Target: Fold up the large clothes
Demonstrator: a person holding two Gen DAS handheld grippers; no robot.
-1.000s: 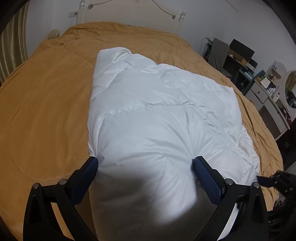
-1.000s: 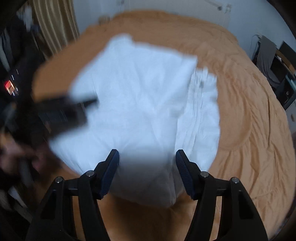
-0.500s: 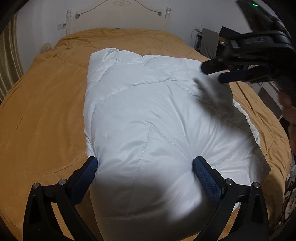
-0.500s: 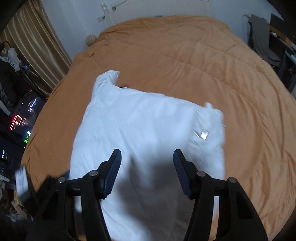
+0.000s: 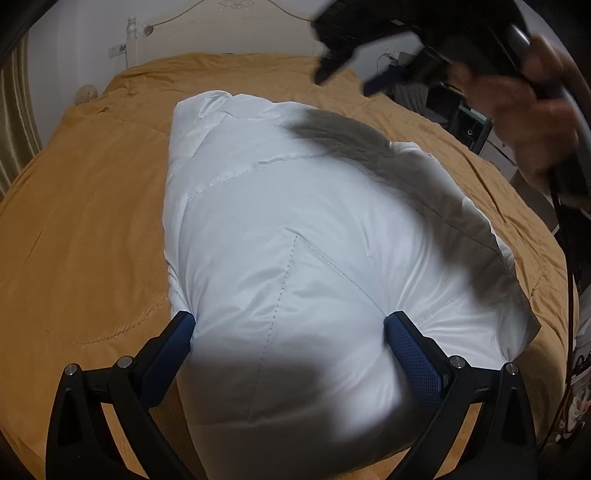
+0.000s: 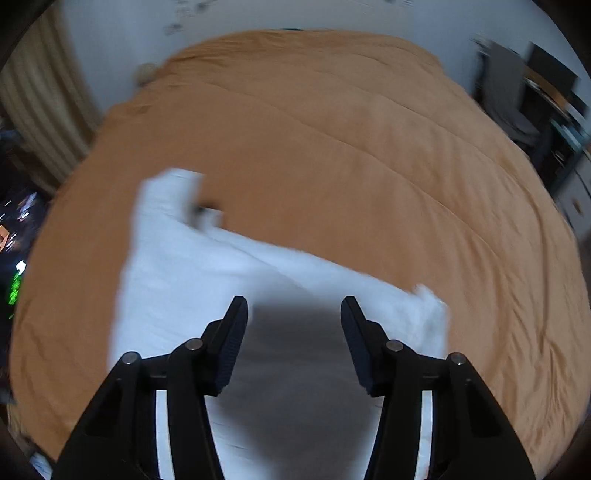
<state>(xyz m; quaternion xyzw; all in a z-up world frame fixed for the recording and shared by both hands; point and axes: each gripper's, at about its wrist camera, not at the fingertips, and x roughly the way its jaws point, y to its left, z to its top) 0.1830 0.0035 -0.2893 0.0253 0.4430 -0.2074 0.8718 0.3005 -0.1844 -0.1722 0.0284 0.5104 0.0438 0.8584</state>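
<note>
Left wrist view: the left claw (image 5: 288,325) is spread wide, its blue pads pressed against the puffy white quilted jacket (image 5: 295,236) on the orange bedspread (image 5: 85,221).
The right claw (image 5: 347,70), blurred, has risen to 1 o'clock.

Right wrist view: right claw (image 6: 293,314) half-open, holding nothing.
The jacket (image 6: 177,269) now sits lower, at 8 o'clock.

A wide bed (image 5: 92,229) covered by an orange-brown quilted bedspread (image 6: 369,155) fills the scene, its white headboard (image 5: 229,33) at the far end. A puffy white quilted garment (image 5: 295,236) lies directly on it, toward the near edge, lengthwise.
</note>
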